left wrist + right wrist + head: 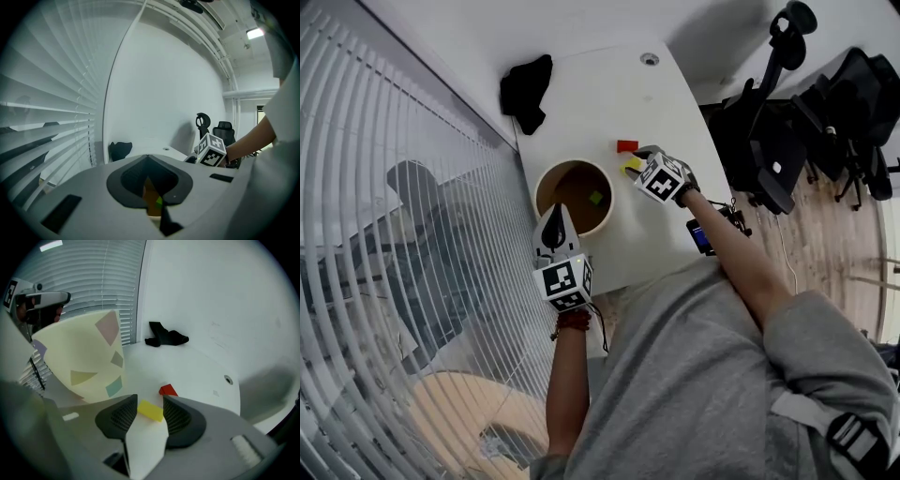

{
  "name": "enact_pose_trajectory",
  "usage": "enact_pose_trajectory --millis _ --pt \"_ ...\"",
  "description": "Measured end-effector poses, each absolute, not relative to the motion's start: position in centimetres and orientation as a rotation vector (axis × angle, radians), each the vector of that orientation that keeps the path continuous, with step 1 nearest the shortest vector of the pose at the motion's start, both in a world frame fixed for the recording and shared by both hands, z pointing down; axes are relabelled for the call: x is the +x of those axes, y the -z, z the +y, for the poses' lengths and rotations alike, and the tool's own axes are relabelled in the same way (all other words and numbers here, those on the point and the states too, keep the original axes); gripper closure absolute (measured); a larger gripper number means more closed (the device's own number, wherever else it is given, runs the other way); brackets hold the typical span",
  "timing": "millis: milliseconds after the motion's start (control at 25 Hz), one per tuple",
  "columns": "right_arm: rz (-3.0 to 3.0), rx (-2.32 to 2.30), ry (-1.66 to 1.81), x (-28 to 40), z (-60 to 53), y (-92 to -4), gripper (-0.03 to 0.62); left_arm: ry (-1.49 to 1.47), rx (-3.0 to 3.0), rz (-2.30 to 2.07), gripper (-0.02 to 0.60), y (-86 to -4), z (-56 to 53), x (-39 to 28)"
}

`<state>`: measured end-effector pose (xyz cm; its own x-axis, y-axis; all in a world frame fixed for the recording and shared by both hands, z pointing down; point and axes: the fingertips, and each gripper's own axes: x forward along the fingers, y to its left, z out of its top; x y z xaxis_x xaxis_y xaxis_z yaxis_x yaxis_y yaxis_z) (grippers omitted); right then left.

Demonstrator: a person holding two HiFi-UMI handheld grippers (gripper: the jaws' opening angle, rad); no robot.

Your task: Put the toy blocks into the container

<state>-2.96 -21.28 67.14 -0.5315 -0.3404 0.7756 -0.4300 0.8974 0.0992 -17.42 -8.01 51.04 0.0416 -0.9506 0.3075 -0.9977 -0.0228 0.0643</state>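
Observation:
A cream round container (542, 178) stands on the white table (600, 103), with a green block (596, 197) lying inside it. Right of it on the table are a yellow block (631, 166) and, just beyond, a red block (626, 145). My right gripper (636, 161) is down at the yellow block. In the right gripper view the yellow block (150, 410) lies on the table between the open pads of that gripper (150, 398), with the red block (168, 390) behind it and the container (89, 357) to the left. My left gripper (554, 208) hovers shut over the container's near rim.
A black cloth (527, 89) lies at the table's far left corner, and a round cable hole (650, 58) sits at the far end. Window blinds (384, 234) run along the left. Black office chairs (769, 141) stand to the right of the table.

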Motion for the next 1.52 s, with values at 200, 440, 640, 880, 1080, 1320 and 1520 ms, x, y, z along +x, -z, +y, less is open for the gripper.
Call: enact_pose_trajectory --millis 200,440,640,880,1080,1320,1520 --pt "-2.152 0.524 -0.224 -3.8 -21.1 -68.9 0.382 -0.262 2.059 -1.991 0.574 -51.2 -8.1 -17.8" --pt "-2.097 0.563 -0.253 -3.5 -21.5 -70.3 0.33 -0.259 2.062 -1.981 0.574 -51.4 -8.2 -17.5" --pt "-2.072 0.594 -0.335 -4.1 -21.5 -71.0 0.273 -0.277 2.063 -1.991 0.574 -51.3 -8.1 -17.5" --pt "-2.027 0.639 -0.381 -3.9 -21.5 -72.4 0.267 -0.272 2.064 -1.99 0.574 -51.4 -8.0 -17.4" --pt "-1.989 0.688 -0.462 -3.3 -22.0 -73.7 0.26 -0.279 2.064 -1.99 0.574 -51.5 -8.1 -17.4" --pt "-1.952 0.746 -0.498 -2.2 -22.9 -74.2 0.26 -0.273 2.071 -1.993 0.574 -51.4 -8.1 -17.5" --pt "-1.965 0.775 -0.548 -2.0 -22.5 -74.4 0.27 -0.289 2.07 -1.992 0.574 -51.4 -8.0 -17.4"
